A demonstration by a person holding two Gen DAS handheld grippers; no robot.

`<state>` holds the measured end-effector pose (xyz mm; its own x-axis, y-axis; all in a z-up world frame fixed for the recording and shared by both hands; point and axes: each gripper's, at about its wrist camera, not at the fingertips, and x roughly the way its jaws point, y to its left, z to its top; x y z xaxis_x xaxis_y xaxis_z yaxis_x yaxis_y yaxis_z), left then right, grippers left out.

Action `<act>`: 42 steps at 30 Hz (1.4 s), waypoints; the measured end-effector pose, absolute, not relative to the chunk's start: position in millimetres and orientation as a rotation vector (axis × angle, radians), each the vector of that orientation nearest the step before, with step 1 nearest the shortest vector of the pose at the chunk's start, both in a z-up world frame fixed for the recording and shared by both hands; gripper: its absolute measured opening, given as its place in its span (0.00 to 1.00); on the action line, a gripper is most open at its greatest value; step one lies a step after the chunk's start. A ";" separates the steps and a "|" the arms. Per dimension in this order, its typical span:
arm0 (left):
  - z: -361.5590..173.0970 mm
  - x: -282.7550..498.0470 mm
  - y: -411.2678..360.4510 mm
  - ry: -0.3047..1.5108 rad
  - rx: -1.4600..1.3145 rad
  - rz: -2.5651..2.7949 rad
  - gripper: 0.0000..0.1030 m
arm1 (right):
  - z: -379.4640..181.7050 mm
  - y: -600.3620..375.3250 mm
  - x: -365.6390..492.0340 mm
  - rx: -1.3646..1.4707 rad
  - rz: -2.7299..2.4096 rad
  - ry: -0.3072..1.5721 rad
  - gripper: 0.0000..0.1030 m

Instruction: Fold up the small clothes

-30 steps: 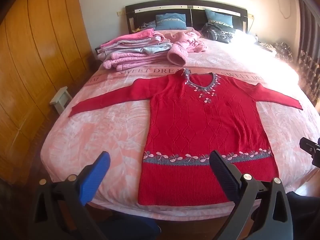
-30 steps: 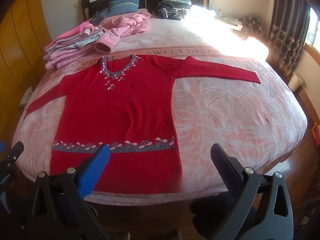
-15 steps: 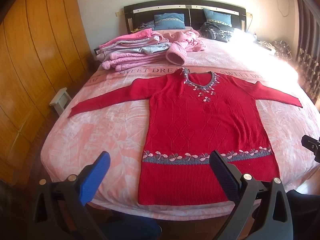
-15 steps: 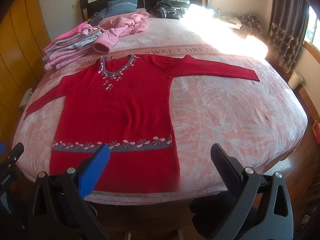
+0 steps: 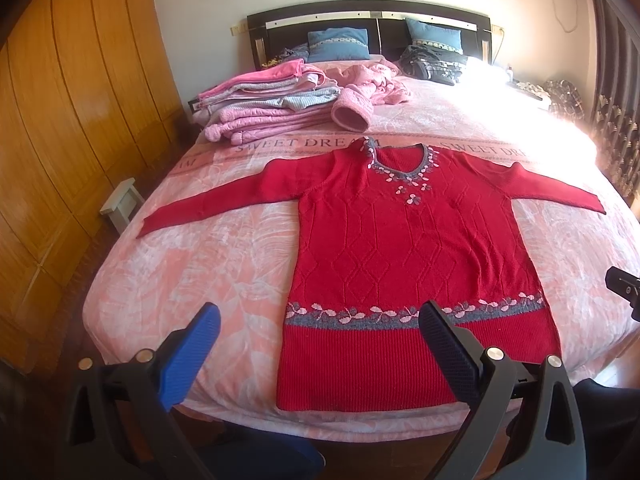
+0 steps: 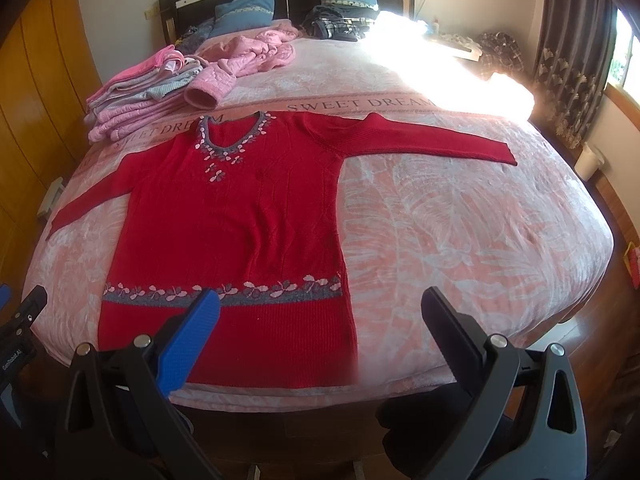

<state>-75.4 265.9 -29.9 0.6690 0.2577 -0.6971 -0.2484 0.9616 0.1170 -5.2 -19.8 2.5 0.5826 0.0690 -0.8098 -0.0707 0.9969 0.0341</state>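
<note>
A red knitted sweater [image 5: 404, 248] [image 6: 228, 224] with a grey flowered band lies flat, face up, on the pink bedspread [image 5: 208, 264], both sleeves spread out sideways. Its hem reaches the foot edge of the bed. My left gripper [image 5: 320, 328] hangs open above the foot of the bed, over the hem's left part, with nothing between its fingers. My right gripper [image 6: 320, 312] is open too, over the hem's right corner, and holds nothing. Neither gripper touches the sweater.
A stack of folded pink and grey clothes [image 5: 264, 100] and a loose pink jacket [image 5: 368, 84] lie near the head of the bed. Blue pillows [image 5: 340, 42] and dark clothes [image 5: 432, 64] sit by the headboard. A wooden wardrobe [image 5: 60, 128] stands left, a small stool [image 5: 122, 204] beside the bed.
Both views have risen and drawn back a little from the bed. The sweater has not moved and both grippers stay open.
</note>
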 end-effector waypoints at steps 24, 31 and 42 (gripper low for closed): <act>-29.5 -77.7 268.0 0.779 0.019 0.294 0.96 | 4.7 -22.8 -7.4 0.001 0.077 0.928 0.97; -29.5 -77.5 267.7 0.780 0.022 0.294 0.96 | 5.9 -23.1 -7.2 0.002 0.073 0.926 0.97; -29.7 -76.8 266.2 0.785 0.027 0.295 0.96 | 5.8 -23.7 -7.3 0.002 0.073 0.926 0.97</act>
